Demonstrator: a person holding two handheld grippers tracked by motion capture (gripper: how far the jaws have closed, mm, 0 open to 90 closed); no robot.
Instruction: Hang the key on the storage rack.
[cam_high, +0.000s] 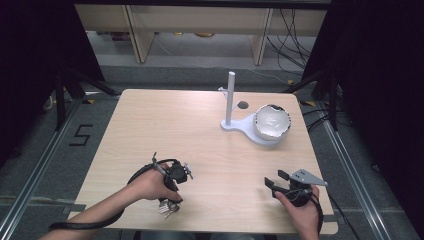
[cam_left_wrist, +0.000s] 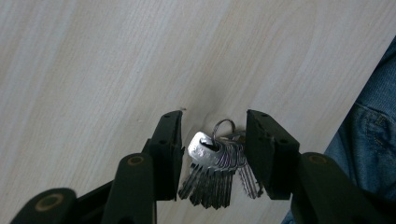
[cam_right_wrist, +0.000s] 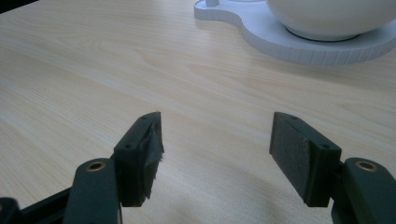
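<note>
I have the left gripper (cam_left_wrist: 214, 154) pointed down over the keys (cam_left_wrist: 216, 170), which lie flat on the table (cam_high: 200, 135) close to its near edge, toward the near left corner. In the left gripper view the bunch sits between the two black jaws: the silver heads are fanned together on a small ring (cam_left_wrist: 224, 128), blades pointing back toward the gripper. The jaws stand about half open, with a narrow gap showing on each side of the bunch, so the pads are not pressing on it as far as I can see. In the high view my left hand (cam_high: 150, 184) wraps the gripper and covers most of the keys (cam_high: 168, 207), which peek out just below it. A patch of blue denim shows past the table edge in the left gripper view. My right gripper (cam_high: 274, 181) rests low near the near right corner, jaws spread wide with nothing between them; in its own view I see bare wood between the pads (cam_right_wrist: 145, 158). Toward the far right corner stands a white stand (cam_high: 250, 131) with an upright post (cam_high: 230, 97), and a white bowl (cam_high: 272, 121) sits on its round base, well apart from both grippers.
</note>
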